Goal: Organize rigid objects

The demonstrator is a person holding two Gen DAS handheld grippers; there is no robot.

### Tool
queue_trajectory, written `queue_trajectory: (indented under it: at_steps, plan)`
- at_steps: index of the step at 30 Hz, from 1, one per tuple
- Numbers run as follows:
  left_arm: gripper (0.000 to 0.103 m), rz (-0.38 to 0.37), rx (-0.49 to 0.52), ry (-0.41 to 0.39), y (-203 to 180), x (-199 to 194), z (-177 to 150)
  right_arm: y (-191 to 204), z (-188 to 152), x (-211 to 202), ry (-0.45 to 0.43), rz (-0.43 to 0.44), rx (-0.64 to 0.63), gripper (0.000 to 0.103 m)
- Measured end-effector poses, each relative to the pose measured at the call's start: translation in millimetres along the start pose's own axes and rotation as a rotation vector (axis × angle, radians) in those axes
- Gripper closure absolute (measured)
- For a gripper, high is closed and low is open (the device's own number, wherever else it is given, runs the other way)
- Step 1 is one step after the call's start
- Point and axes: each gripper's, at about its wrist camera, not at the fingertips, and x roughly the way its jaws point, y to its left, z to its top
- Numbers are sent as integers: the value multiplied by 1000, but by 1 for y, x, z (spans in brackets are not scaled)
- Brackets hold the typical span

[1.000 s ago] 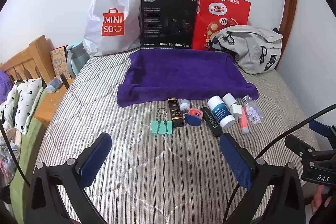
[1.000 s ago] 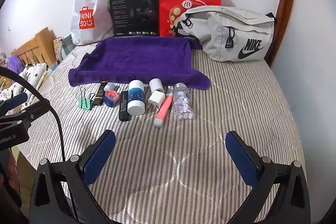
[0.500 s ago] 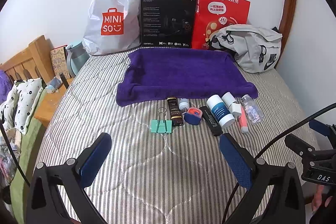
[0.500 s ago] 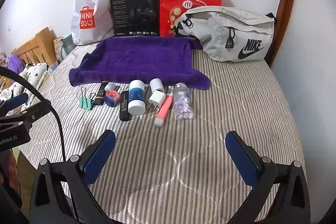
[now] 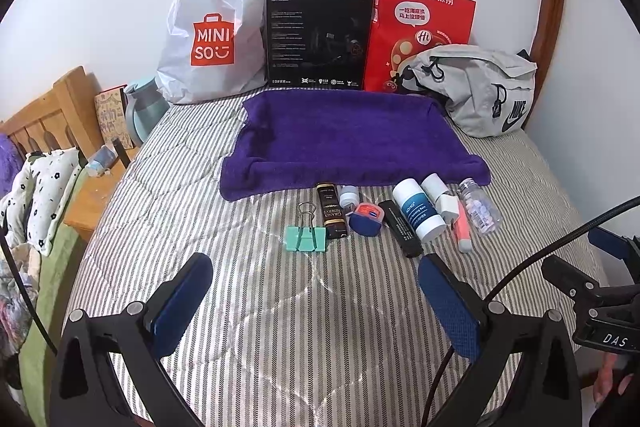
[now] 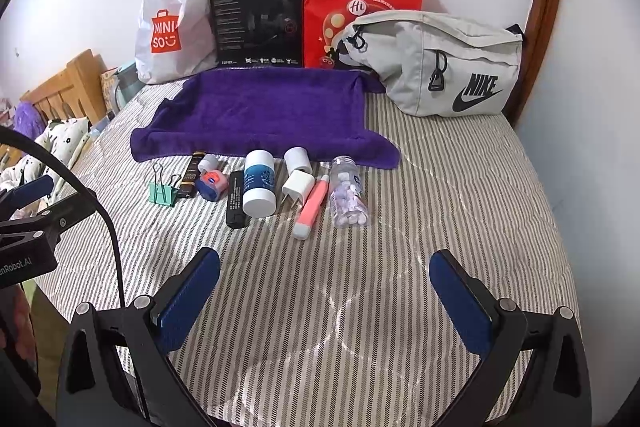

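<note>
A row of small items lies on the striped bed in front of a purple towel (image 5: 348, 139) (image 6: 264, 111): a green binder clip (image 5: 306, 238) (image 6: 163, 191), a dark gold-lettered lighter (image 5: 332, 213), a blue-and-orange tape measure (image 5: 366, 219) (image 6: 212, 183), a black bar (image 5: 400, 233) (image 6: 236, 203), a blue-labelled white bottle (image 5: 418, 213) (image 6: 259, 187), a white plug (image 6: 298, 187), a pink marker (image 6: 310, 211) and a clear pill bottle (image 5: 480, 207) (image 6: 347, 193). My left gripper (image 5: 316, 287) and right gripper (image 6: 326, 283) hover open, short of the row, holding nothing.
Against the wall stand a white shopping bag (image 5: 212, 35), a black box (image 5: 318, 39) and a red paper bag (image 5: 420, 27). A grey waist bag (image 6: 440, 63) lies back right. A wooden headboard (image 5: 52, 115) and nightstand are at the left.
Both views have crept very slightly; the objects and the open fingers stand as before.
</note>
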Motion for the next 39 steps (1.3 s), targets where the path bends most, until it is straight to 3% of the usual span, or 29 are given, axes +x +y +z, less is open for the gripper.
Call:
queue_trajectory:
  at_steps: [26,39]
  plan:
    - [0,-9,2,13,2,1,4,1,0,0,4,3,-6,0]
    - [0,-25,-34,56,19,47,10,-16,7,43,67,1,23,0]
